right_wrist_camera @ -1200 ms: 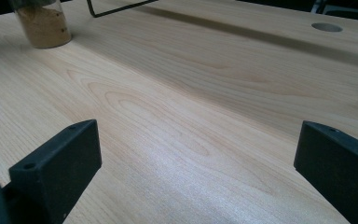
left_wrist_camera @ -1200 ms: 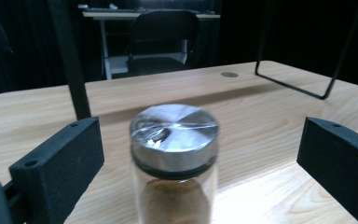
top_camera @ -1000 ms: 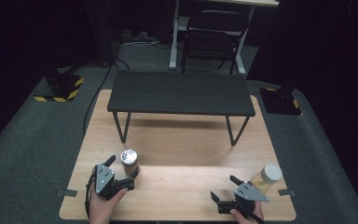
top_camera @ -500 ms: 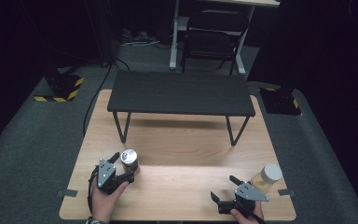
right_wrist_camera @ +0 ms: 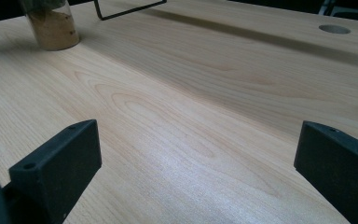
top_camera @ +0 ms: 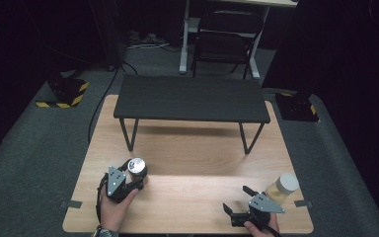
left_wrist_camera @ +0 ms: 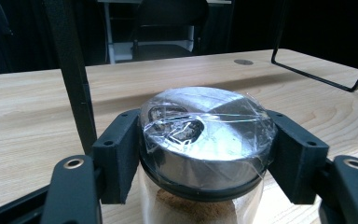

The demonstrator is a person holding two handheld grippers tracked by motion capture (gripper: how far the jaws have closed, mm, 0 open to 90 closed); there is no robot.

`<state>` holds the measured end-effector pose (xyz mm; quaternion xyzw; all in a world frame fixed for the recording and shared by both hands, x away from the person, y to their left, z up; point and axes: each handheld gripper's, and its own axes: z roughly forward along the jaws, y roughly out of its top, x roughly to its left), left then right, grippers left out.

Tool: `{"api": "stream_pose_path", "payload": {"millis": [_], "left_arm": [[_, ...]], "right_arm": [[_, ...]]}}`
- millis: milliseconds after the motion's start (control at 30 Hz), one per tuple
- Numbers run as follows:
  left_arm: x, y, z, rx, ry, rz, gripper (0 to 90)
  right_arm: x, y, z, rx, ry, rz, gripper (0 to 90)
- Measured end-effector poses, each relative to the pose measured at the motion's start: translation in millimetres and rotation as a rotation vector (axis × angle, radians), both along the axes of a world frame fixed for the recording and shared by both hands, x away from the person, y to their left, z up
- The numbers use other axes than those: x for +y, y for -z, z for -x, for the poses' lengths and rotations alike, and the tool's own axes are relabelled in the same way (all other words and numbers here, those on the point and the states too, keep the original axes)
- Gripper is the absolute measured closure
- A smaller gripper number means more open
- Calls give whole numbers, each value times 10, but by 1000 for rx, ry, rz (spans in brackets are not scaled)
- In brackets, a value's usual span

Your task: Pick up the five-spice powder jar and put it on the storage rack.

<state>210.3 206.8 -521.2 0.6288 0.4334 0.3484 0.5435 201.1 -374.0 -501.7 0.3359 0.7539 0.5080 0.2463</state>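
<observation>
The left claw (top_camera: 128, 178) grips the silver-lidded jar (left_wrist_camera: 207, 135) at the worktop's (top_camera: 197, 153) near left, while the right claw (top_camera: 237, 202) waits wide open, so the grasp looks made and lifting steadily comes next.

I can't see the jar (left_wrist_camera: 205, 140) bottom, it's cut off by the lower edge and its sides hide behind my left gripper (left_wrist_camera: 207, 154) pads. In the right gripper view that jar (right_wrist_camera: 51, 23) loses its top. Lid print unreadable.
</observation>
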Motion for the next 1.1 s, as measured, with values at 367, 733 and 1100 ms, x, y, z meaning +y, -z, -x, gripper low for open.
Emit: {"api": "stream_pose_path", "payload": {"millis": [367,733,1100], "left_arm": [[-41,-30,4,4,-19,0,348],[-73,-97,35,-14,-7,4,349],[-184,-294,41,-34,17,-9,349]], "right_arm": [[-3,-2,-4,0,-5,2,4],[-7,-1,-5,0,-9,2,4],[-20,0,-12,1,-15,-2,4]]}}
